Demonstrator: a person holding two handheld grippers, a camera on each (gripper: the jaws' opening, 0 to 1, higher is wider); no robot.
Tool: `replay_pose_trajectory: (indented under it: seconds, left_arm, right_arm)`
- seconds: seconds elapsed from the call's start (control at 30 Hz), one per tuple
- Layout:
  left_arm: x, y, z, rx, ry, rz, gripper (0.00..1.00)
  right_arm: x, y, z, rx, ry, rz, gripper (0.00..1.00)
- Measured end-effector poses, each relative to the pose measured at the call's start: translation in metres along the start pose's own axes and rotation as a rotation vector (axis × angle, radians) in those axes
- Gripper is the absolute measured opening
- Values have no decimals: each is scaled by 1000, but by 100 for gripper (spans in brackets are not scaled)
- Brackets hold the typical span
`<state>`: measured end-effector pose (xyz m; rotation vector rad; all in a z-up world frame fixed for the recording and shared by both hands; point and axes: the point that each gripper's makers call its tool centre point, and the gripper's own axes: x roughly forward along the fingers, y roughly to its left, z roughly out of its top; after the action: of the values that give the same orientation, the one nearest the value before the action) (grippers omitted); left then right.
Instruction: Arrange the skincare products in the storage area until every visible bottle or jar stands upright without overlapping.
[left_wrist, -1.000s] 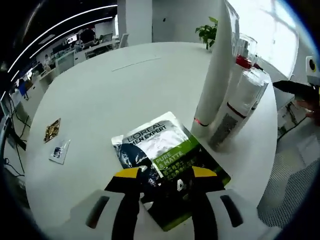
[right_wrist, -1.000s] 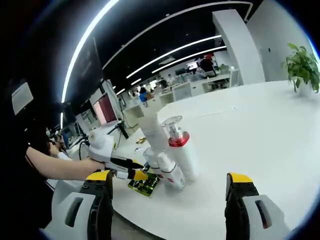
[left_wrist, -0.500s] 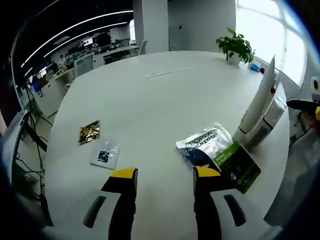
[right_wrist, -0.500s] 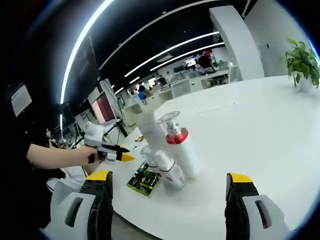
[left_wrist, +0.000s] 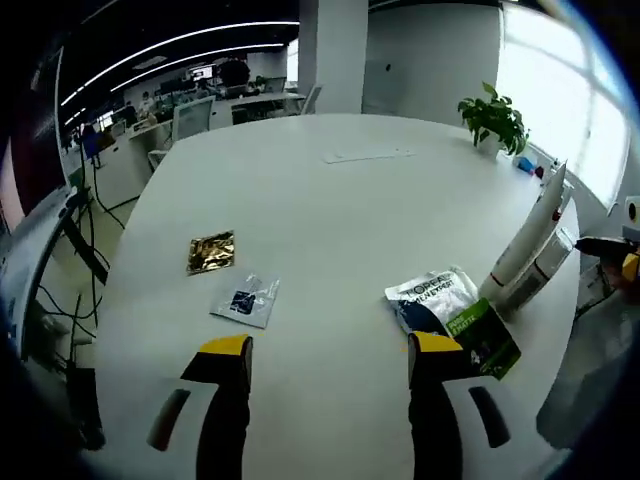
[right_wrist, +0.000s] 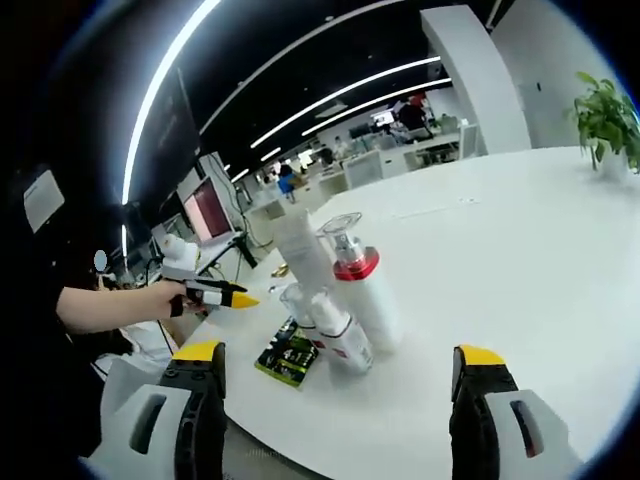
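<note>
Bottles clustered upright, green sachet flat beside them, two small packets apart, both grippers' jaws apart.

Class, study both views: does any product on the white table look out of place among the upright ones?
Yes. The green sachet pack lies flat beside the upright tall tube, and two small sachets lie loose far from the group.

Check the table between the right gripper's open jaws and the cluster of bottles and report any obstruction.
Nothing visible blocks it. In the right gripper view, bare white table lies between the right gripper and the upright bottles. The green sachet lies flat beside them, off that line.
</note>
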<state>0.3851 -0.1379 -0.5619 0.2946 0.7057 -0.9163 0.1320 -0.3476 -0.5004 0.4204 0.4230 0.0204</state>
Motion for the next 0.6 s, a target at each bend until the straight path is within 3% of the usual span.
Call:
replay_pose_trajectory:
  seconds: [0.23,0.47,0.6]
  left_arm:
    - [-20,-7,1,-9,-29,-18,76]
    - [-42,-37,8,25,-60,-83,93]
    - [-54,-62,17,23,-125,-132,98]
  right_arm:
    - [0,2,1,-1,-2,11,99]
    - [-2,7,3,-5,-10,30,99]
    - [-2,7,6,-2,-20,38,99]
